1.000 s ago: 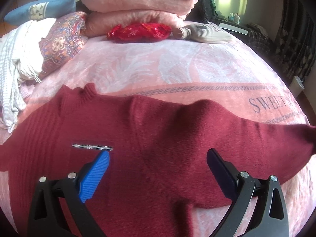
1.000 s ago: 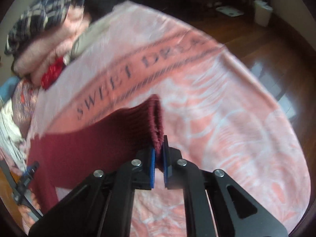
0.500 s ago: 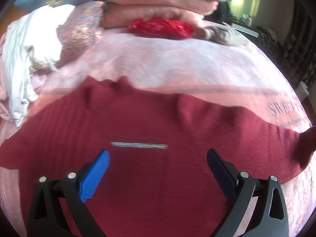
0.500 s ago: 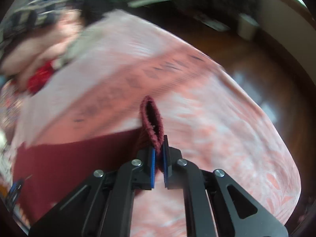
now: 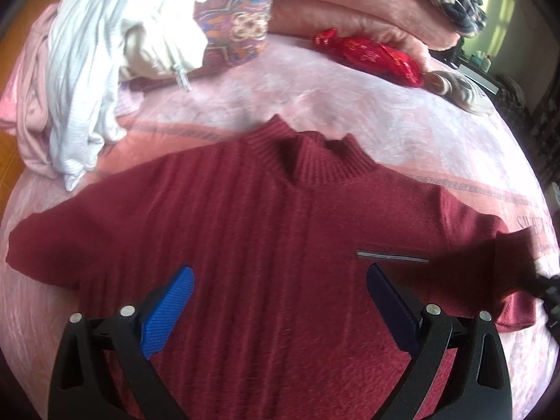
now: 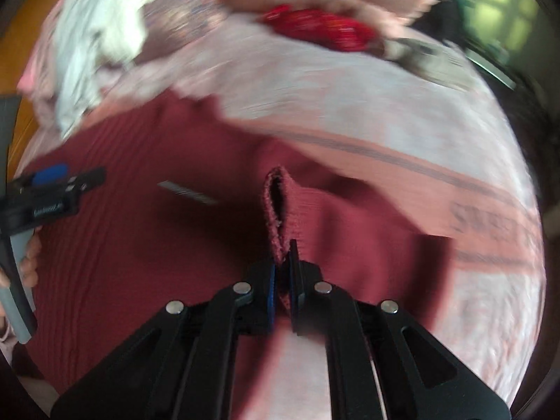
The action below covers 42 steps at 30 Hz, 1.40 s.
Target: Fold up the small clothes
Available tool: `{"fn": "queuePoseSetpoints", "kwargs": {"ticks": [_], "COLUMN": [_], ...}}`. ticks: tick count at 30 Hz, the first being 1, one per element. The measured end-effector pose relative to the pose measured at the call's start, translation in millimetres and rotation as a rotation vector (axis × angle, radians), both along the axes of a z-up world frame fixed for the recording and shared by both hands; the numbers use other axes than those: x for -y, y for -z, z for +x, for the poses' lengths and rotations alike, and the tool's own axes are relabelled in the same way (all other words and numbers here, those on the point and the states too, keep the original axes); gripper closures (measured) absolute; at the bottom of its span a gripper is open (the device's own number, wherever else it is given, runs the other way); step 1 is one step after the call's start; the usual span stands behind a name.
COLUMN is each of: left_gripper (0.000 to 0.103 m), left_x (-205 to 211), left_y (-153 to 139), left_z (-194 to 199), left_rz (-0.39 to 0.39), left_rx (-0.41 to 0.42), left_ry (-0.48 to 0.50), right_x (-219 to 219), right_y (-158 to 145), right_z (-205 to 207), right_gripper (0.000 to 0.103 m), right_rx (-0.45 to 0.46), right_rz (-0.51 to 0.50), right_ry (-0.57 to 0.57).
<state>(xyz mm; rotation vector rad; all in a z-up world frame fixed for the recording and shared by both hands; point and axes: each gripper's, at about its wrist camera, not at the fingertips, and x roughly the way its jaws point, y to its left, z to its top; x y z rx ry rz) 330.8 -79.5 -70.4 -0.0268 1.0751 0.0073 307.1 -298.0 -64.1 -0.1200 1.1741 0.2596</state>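
Observation:
A dark red knitted sweater (image 5: 266, 231) lies spread on the pink bed cover (image 5: 350, 105), collar away from me, with a small silver stripe (image 5: 392, 256) on its chest. My left gripper (image 5: 280, 301) hovers open above the sweater's body with nothing between its fingers. My right gripper (image 6: 283, 269) is shut on the cuff of the sweater's sleeve (image 6: 280, 206), which is lifted and drawn in over the body. In the right wrist view the left gripper (image 6: 52, 182) shows at the left edge, held by a hand (image 6: 28, 262).
A heap of white and pink clothes (image 5: 91, 52) and a patterned cushion (image 5: 238, 24) lie at the far left. Folded pink blankets (image 5: 350, 10), a red pouch (image 5: 371, 56) and a beige item (image 5: 465, 91) sit along the back. Dark floor lies past the bed's right edge.
The right gripper swung the held sleeve cuff from the bed's right side in over the sweater's body. The left gripper slid left along the sweater and stayed open.

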Motion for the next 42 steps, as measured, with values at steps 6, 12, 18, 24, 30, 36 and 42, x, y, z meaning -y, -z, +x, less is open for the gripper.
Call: {"fn": "queuePoseSetpoints", "kwargs": {"ticks": [6,12,18,24,30,36,42], "left_gripper": [0.004,0.004,0.004,0.01,0.062,0.087,0.087], "left_x": [-3.2,46.6,127.2,179.4,192.4,180.0,127.1], "left_y": [0.2,8.5,32.8,52.7,57.4,23.7,-24.2], "left_z": [-2.5,-9.1,-18.1,-13.9,-14.0,-22.2,-17.6], "left_rz": [-0.041,-0.173,-0.23,-0.221,-0.152,-0.248,-0.248], "left_rx": [-0.007,-0.06,-0.144,-0.169,-0.115,-0.023,0.084], "left_ry": [0.036,0.141,0.254,0.27,0.233,0.234,0.225], "right_x": [-14.7,62.9,122.3,166.7,195.0,198.2,170.7], "right_y": [0.6,-38.6,-18.8,-11.3,-9.3,-8.4,-9.2], "right_z": [3.6,-7.8,-25.4,-43.7,-54.3,-53.0,-42.4], "right_gripper": [0.064,0.064,0.065,0.065,0.065,0.065,0.065], "right_rx": [-0.048,0.063,0.038,0.041,0.049,0.037,0.022], "right_rz": [0.138,0.15,0.166,0.201,0.243,0.266,0.278], "right_ry": [-0.02,0.161,0.236,0.267,0.319,0.354,0.313]}}
